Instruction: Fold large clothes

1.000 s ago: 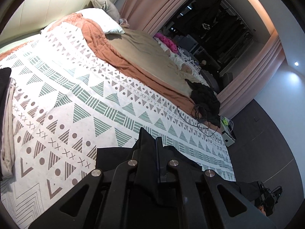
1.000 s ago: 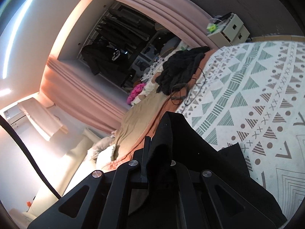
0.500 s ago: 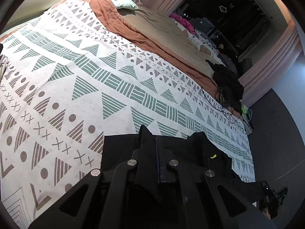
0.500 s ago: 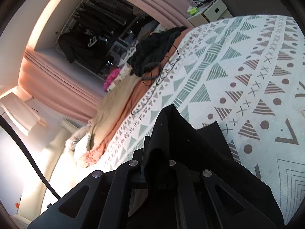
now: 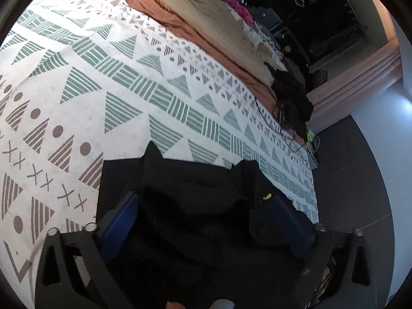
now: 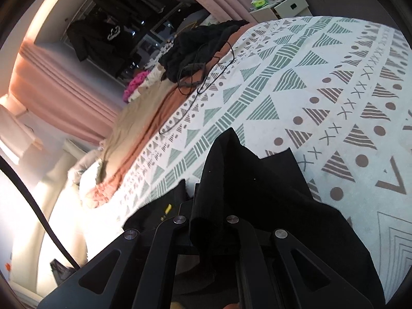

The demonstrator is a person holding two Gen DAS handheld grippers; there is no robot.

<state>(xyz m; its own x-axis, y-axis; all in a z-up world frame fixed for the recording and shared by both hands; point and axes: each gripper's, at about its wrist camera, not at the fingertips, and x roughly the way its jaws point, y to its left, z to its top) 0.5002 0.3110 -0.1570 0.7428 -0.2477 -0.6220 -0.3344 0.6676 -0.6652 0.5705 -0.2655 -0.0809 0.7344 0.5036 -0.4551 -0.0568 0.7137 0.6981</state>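
A: Left wrist view first. What is the left hand-held gripper (image 5: 206,211) doing?

B: Its jaws are opening, spread wide to both sides. The blue pads (image 5: 121,221) press on nothing. The black garment (image 5: 195,195) lies between and under them, let go, flat on the patterned bedspread (image 5: 108,82) at the near edge of the bed. Two small peaks of cloth stick up along its far edge, and a small yellow tag (image 5: 267,196) sits toward its right.

A: And beyond the garment?

B: A rust-brown blanket (image 5: 180,23) and a tan sheet (image 5: 206,13) run along the far side, with a dark heap of clothes (image 5: 293,95) and a black cable at the far right.

A: Now the right wrist view.

B: The right hand-held gripper (image 6: 208,221) is fully closed, pinching a fold of the same black garment (image 6: 247,185). The cloth rises to a peak above the jaws and drapes down to the right onto the bedspread (image 6: 322,82). A white bedside cabinet (image 6: 285,6) stands at the far end of the bed.
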